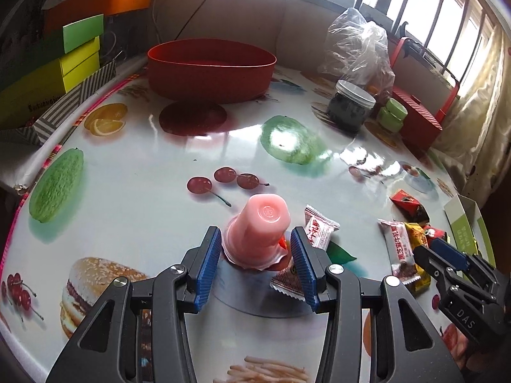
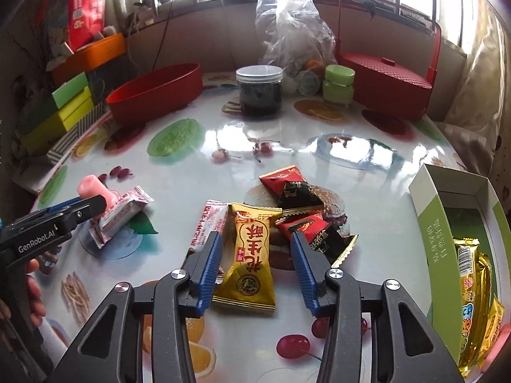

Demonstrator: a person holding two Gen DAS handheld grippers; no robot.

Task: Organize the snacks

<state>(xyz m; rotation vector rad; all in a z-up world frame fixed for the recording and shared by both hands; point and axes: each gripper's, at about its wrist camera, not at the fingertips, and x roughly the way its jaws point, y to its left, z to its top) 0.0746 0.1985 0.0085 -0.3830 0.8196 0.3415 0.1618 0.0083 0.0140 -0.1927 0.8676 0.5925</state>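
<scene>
A pink jelly cup [image 1: 260,233] stands upside down on the table, on top of a red-white candy wrapper [image 1: 289,282]. My left gripper [image 1: 257,255] is open, its jaws on either side of the cup's base without closing on it. It also shows in the right wrist view [image 2: 86,207] next to the cup [image 2: 95,190]. My right gripper [image 2: 255,255] is open over a yellow snack packet [image 2: 250,255], with red-black packets [image 2: 306,229] and a pink-white bar [image 2: 207,226] beside it. The right gripper appears at the right in the left wrist view [image 1: 447,255].
A red oval tub [image 1: 210,67] stands at the back left. A dark jar [image 2: 259,91], a green jar [image 2: 338,84], a plastic bag [image 2: 290,28] and a red basket [image 2: 386,76] stand at the back. A green-white box [image 2: 463,255] with yellow packets lies at the right edge.
</scene>
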